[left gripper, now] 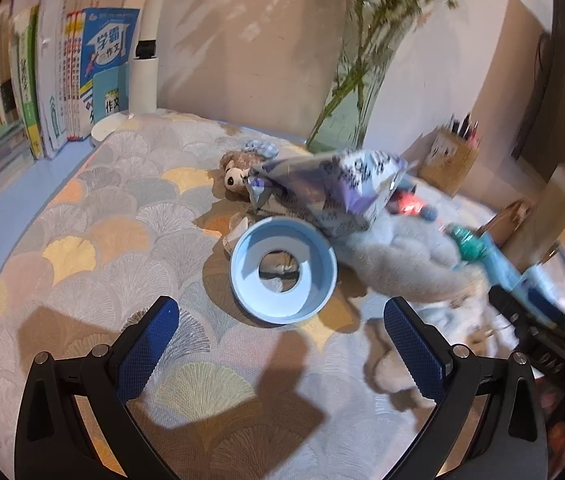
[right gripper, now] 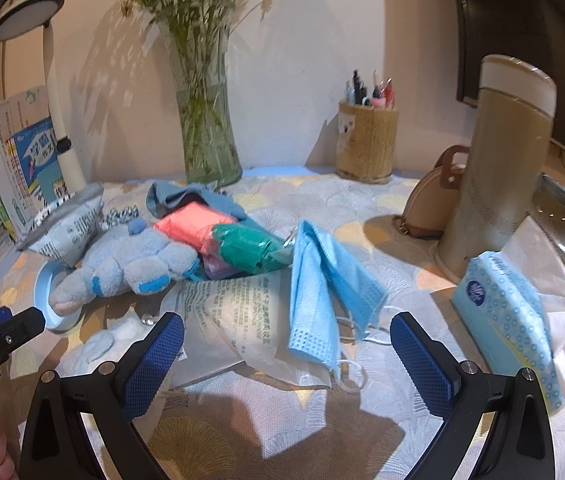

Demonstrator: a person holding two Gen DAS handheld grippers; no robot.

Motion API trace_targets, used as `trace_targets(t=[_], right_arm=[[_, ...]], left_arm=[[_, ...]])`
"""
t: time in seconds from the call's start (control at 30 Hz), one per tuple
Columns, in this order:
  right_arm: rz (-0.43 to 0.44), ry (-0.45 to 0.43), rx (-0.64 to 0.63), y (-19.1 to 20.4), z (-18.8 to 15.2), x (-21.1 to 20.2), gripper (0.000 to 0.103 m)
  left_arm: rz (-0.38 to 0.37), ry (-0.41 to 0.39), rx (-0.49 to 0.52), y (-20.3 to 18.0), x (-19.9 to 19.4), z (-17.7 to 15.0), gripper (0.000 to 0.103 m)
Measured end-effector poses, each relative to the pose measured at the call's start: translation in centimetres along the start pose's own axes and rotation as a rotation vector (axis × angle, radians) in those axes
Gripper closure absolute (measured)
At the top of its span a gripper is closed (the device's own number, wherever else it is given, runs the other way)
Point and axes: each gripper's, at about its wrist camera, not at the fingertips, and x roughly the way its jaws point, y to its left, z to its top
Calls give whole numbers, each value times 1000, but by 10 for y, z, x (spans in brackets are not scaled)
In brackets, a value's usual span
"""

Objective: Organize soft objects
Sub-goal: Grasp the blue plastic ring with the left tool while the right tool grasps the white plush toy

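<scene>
Left wrist view: left tool (left gripper: 281,350), jaws wide apart and empty, hovers over the tabletop (left gripper: 94,240). Straight ahead lies a blue ring (left gripper: 283,270); behind it a brown plush (left gripper: 238,174), and right of the ring a grey-blue plush (left gripper: 398,260) under a printed packet (left gripper: 338,188). Right wrist view: the same plush (right gripper: 130,268) lies at far left, near the left tool's tip (right gripper: 22,326). Right tool (right gripper: 287,354), also fully open and empty, faces a blue mask (right gripper: 322,292) just ahead between its fingers. The mask's long axis runs away from the tool, roughly in line with the approach. A tissue pack (right gripper: 510,312) sits at right. Judged nearer: right tool to the mask, left tool to the plush.
</scene>
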Motion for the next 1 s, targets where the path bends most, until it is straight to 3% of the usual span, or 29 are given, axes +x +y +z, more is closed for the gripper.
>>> trace_targets(t=[0.07,0.17,0.37,0.43,0.53,0.67,0.8,0.87,0.9,1.0], right_arm=[[-2,-16,6,-2,0,-4,0],[18,-33,7,-3,0,-10,0],[168,5,-33,2,-7,-29,2],[227,46,-55,9,-15,-38,5],[325,119,-80,25,-23,-45,18],[385,239,-74,49,-25,-31,18],[414,301,-15,56,-21,-9,18],[417,315,3,60,-16,0,23],[423,321,11,61,-15,1,26],[380,330,3,71,-12,8,47]], left_arm=[[-29,2,-18,4,-6,3,1],[-4,42,21,6,-12,10,1],[40,146,178,8,-1,11,2],[45,156,206,7,5,14,3],[30,185,237,0,20,18,4],[63,224,308,-11,41,17,9],[43,238,295,-11,53,19,17],[35,233,276,-9,55,21,25],[28,230,269,-9,56,22,34],[17,213,276,-11,54,21,41]])
